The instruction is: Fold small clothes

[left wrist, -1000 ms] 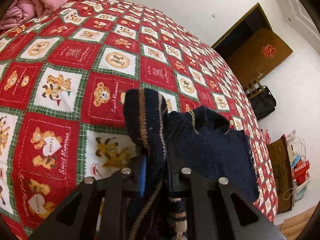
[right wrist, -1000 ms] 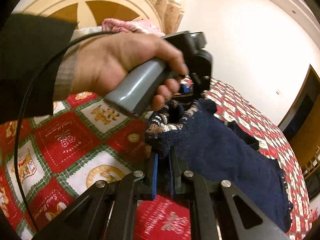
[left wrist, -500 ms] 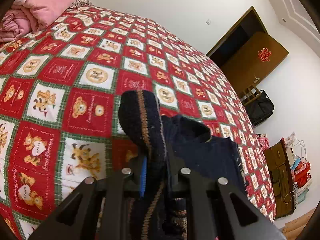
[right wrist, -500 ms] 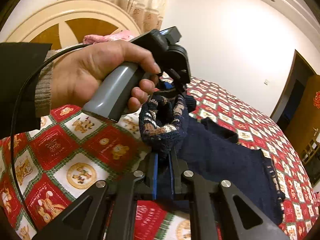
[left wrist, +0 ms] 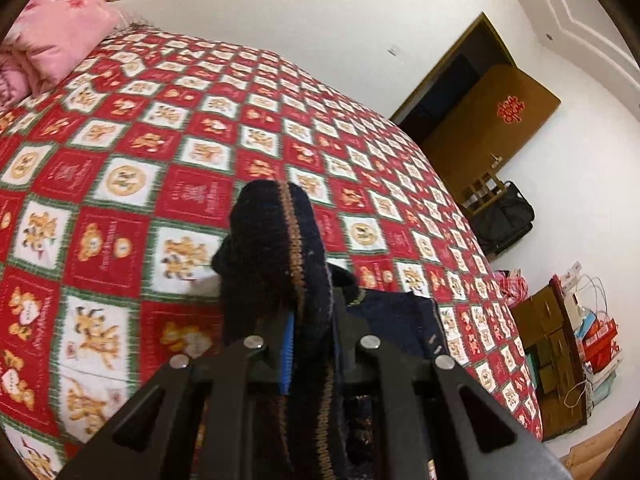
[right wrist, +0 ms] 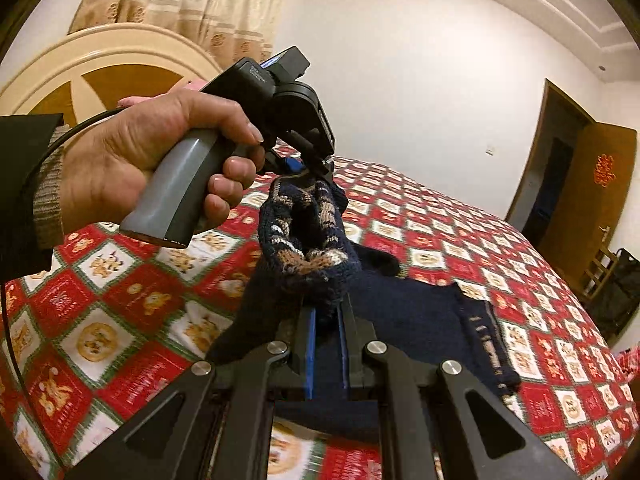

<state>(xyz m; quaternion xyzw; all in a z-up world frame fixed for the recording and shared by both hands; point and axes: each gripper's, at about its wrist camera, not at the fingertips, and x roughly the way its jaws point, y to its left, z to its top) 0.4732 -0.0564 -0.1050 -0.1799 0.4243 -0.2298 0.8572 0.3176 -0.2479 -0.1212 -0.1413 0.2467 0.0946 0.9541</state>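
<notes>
Above the bedspread (left wrist: 120,184), both grippers pinch the sweater (right wrist: 400,304).

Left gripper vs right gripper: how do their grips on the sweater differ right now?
The left gripper pinches a dark fold of the navy sweater marked by one brown stripe, while the right gripper pinches a patterned band with tan and white motifs. In the right wrist view the left gripper sits higher and farther off, with the person's hand on its grey handle. Both are shut on the same sweater, lifting it off the red quilt.
</notes>
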